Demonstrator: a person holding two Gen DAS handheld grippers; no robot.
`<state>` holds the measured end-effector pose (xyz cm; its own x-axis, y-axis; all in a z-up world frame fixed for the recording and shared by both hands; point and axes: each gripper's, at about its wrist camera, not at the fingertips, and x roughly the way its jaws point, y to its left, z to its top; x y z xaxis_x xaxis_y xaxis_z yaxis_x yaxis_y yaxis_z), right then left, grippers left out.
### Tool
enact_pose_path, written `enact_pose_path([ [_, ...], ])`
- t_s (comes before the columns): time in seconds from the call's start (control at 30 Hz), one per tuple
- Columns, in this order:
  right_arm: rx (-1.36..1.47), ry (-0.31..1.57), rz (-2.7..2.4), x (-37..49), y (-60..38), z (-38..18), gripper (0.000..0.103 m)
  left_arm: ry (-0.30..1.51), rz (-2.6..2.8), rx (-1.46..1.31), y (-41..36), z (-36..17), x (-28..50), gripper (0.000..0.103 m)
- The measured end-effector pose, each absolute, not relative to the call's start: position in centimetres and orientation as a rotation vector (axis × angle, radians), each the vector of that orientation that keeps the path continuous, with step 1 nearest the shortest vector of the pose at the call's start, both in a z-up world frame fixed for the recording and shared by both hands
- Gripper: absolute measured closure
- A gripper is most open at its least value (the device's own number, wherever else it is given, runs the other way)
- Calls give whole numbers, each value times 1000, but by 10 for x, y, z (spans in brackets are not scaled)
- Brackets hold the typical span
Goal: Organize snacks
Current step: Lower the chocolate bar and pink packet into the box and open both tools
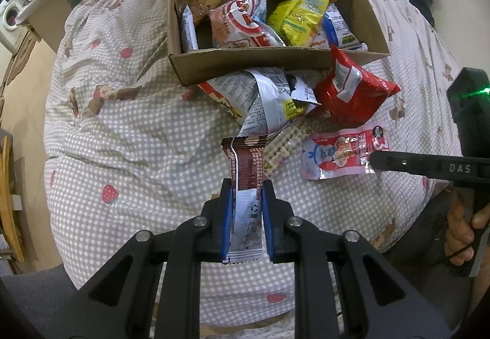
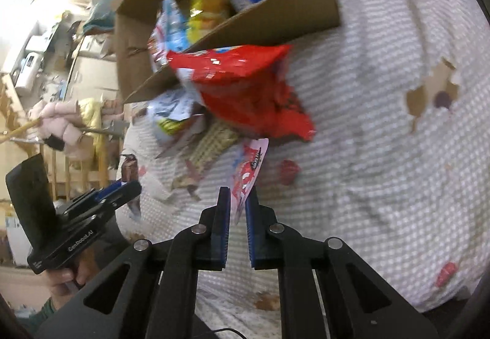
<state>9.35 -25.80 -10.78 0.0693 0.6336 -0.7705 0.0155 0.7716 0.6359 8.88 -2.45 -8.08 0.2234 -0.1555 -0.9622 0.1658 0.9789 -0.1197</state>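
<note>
Between left claw (image 1: 246,186) pads: brown bar (image 1: 246,167).

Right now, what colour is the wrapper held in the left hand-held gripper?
Dark brown wrapper with a white end; clearest in the left wrist view.

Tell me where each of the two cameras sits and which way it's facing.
Left wrist: on the left gripper, looking steeply down at the brown wrapper it grips; the person's right hand shows.
Right wrist: on the right gripper, angled down, shut on the pink packet; the left hand shows.
Shared: cardboard box, red bag, checked cloth.
</note>
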Motion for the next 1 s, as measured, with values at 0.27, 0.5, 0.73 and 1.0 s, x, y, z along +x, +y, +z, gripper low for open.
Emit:
enact_pose_path([
  [0.27,568,1459,386,127,-255,-146,88,1316,-219,12,-26,-79,92,88],
  [0.5,574,1433,417,117,-264,-134,94,1281,-173,17,-22,-77,96,88],
  [0.73,487,1398,478,95,-256,-110,94,1258,-126,-11,-10,-76,98,88],
  [1.0,459,1057,629,75,-261,-34,94,1167,-44,-13,1,-59,97,88],
])
